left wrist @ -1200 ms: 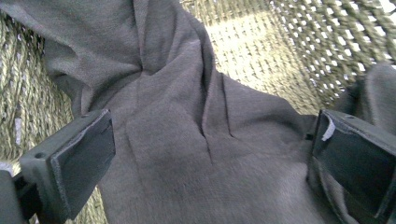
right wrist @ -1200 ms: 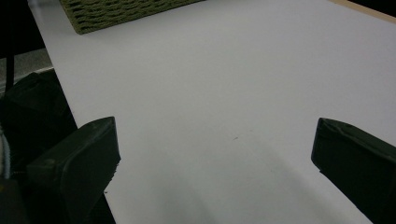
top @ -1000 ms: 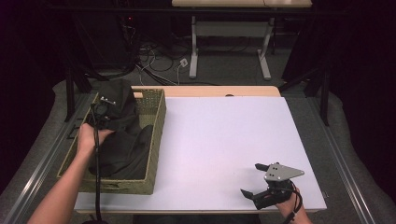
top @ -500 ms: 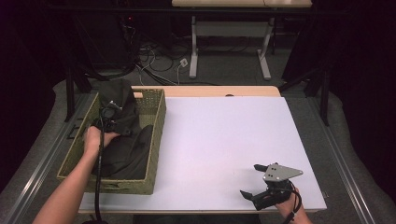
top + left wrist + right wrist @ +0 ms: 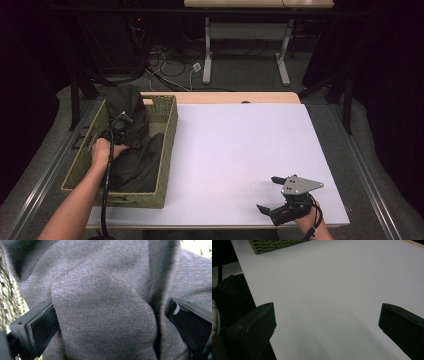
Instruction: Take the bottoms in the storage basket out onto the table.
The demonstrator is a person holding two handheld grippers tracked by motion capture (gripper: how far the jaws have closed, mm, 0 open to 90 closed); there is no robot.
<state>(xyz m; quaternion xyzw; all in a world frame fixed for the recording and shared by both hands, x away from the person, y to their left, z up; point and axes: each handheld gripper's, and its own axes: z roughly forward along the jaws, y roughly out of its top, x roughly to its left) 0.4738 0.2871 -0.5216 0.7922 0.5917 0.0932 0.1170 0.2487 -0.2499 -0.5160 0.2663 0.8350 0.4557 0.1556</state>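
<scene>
At the left, the woven basket [image 5: 165, 150] sits on the table [image 5: 240, 150] with dark cloth [image 5: 135, 160] heaped inside. The left tongs [image 5: 116, 131] are down in it, jaws spread wide, a fold of grey fabric bulging between them. Far right, near the table's front edge, the right tongs [image 5: 272, 195] gape over bare white surface.

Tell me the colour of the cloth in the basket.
Dark grey cloth, almost black from above; the left gripper view shows it best.
</scene>
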